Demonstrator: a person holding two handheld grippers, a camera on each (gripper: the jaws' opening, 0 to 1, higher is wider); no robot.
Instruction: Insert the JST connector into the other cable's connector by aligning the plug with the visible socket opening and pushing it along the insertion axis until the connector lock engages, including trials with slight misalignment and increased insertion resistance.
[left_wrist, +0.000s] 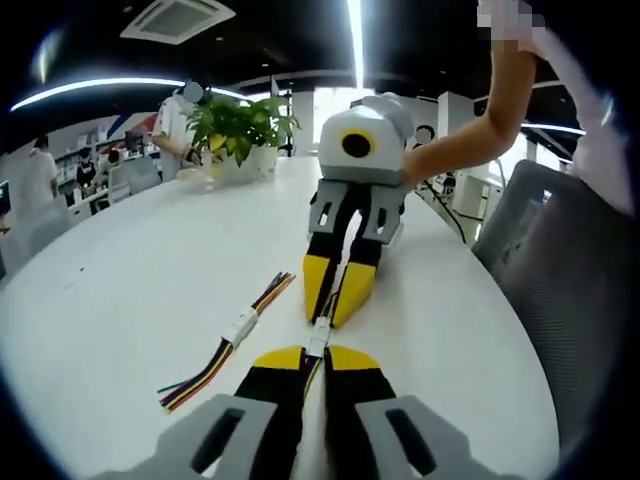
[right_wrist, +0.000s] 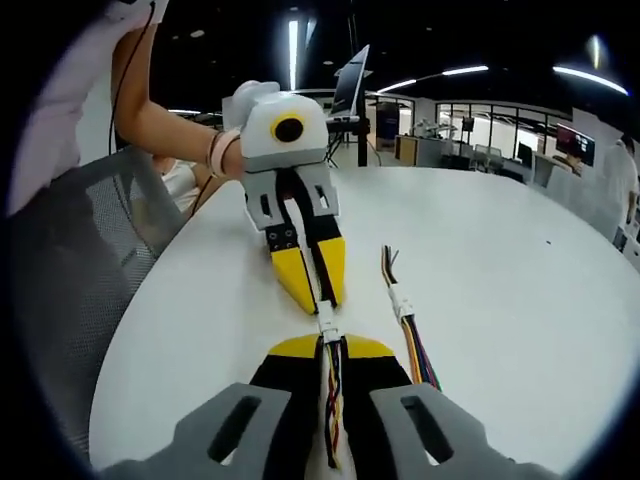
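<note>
Both grippers meet tip to tip over the white table (left_wrist: 120, 290), and the joint between the 2 cable halves sits right between them.

Left gripper (left_wrist: 316, 358): jaws closed on its cable, the white connector (left_wrist: 318, 342) poking out just past the yellow tips. Right gripper (right_wrist: 334, 347): jaws closed on the wire bundle (right_wrist: 333, 400), which runs back between them toward the camera, with the white connector (right_wrist: 327, 322) just ahead of the tips.

Key relation: the connector's long axis runs straight along both sets of jaws, so the 2 grippers face each other nearly in line. In the right gripper view the left gripper (right_wrist: 318, 290) comes in slightly angled, tips pinching the far end of the same white piece. From the connector, each gripper is equally close; neither has to reach.

I can't tell whether plug and socket are only touching or partly seated; the seam is too small to read, and no lock is visible. My read: the next move is a straight push along that shared line, with a small yaw correction if it binds.

A second cable pair, already joined (left_wrist: 240, 327), lies on the table just beside the connector, multicoloured wires fanning out from both ends. It's clear of the jaws.

A potted plant (left_wrist: 238, 130) stands well beyond it, at the table's far end.

No brand, label or readable writing anywhere.
</note>
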